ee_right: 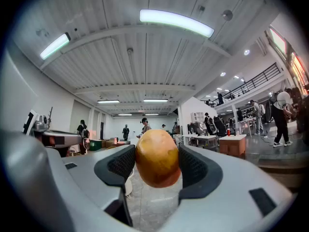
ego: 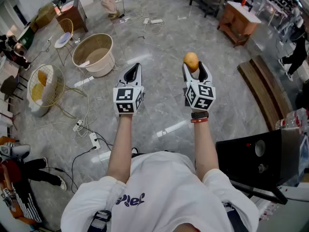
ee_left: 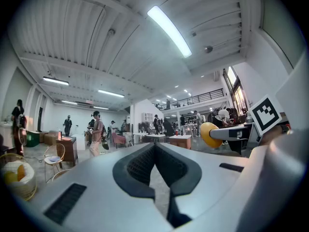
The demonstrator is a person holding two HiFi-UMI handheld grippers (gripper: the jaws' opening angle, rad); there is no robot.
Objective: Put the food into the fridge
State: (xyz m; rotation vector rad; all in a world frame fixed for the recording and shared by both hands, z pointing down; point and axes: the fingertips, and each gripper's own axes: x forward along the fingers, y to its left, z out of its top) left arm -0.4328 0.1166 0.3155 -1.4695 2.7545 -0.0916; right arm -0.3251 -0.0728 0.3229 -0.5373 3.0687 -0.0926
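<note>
Right gripper (ego: pixel 195 71), upper centre-right of head view: clamped on yellow-orange fruit (ego: pixel 191 61), pads pressing both its sides in right gripper view. Left gripper (ego: pixel 132 75), centre-left beside it: jaws together, nothing between. Both held above grey floor (ego: pixel 164 105). Wire basket (ego: pixel 54 88) holding more yellow fruit at left edge, well apart.

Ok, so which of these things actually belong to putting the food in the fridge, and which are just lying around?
Part of the job:
- orange-yellow fruit, gripped in the right tool
- wire basket with more yellow fruit in it
- left tool, shut and empty

Just lying about:
- beige tub
- power strip and its cables
- wooden bench
</note>
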